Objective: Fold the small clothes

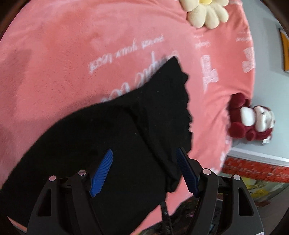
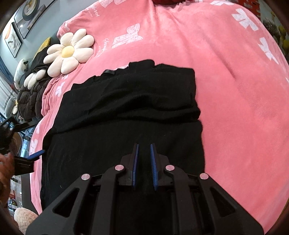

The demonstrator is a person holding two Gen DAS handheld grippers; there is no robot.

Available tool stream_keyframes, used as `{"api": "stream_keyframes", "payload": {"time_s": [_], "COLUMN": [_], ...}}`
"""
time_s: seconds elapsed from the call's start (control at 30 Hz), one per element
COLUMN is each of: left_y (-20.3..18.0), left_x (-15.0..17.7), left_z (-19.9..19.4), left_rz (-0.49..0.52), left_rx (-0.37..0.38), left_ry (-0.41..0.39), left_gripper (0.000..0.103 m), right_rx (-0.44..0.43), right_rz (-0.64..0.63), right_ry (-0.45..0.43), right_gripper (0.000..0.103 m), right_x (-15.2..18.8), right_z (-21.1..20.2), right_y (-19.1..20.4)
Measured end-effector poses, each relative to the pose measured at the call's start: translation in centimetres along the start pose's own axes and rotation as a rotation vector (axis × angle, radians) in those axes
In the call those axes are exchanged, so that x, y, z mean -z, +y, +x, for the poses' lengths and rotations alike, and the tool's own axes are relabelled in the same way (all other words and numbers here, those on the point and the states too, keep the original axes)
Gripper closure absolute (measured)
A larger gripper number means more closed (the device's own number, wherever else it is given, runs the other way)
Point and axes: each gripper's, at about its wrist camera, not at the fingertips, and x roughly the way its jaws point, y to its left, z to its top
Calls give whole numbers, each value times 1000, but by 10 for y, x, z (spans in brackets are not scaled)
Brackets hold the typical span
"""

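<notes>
A black garment [image 1: 112, 137] lies on a pink blanket [image 1: 54, 54], partly folded with one layer laid over another. My left gripper [image 1: 144, 153] is open, its blue pads [image 1: 103, 170] spread wide just above the garment's near edge. In the right wrist view the same garment [image 2: 130, 108] lies in front of me with a fold across its middle. My right gripper [image 2: 144, 146] hovers over the garment's near part, its blue pads [image 2: 135, 162] a narrow gap apart with nothing between them. The left gripper [image 2: 37, 154] shows at the garment's left edge.
A cream daisy cushion [image 1: 206, 12] lies at the far end of the blanket [image 2: 234, 90]; it also shows in the right wrist view [image 2: 68, 51]. A red plush toy [image 1: 249, 117] sits off the blanket's right edge. A dark puffy jacket [image 2: 32, 95] lies at the left.
</notes>
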Motion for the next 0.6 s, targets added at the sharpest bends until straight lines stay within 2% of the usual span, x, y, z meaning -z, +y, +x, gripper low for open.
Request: {"api": "stream_keyframes", "payload": {"time_s": [0.13,0.2,0.27,0.3,0.37,0.4,0.5,0.6], "left_y": [0,2,-8,-10,4,14,38,24], "left_x": [-30,-45,-51,-54,-61,-63,-63,-54], "left_z": [16,24,18,15,13,12,14,12], "left_rz": [-11,-25,45,78,47,21,-17,71], "left_rx": [7,9,-33,-44,-35,-35,51,-16], "left_ry": [-68,-103,-164,-181,-180,-185,-197,-231], "left_gripper": [34,41,77,84,101,102,100,100], "right_rx": [-4,5,13,13,11,19,24,48], "right_rz": [-13,-13,11,29,41,38,44,55], "right_ry": [3,4,7,2,-9,-14,-30,-30], "right_gripper": [90,90,90,90,90,90,90,87], "right_x": [4,4,3,1,-5,-9,-31,-65], "right_z": [-3,-2,-1,-1,-2,-1,5,24], "right_y": [4,1,-6,-11,-16,-18,-27,-37]}}
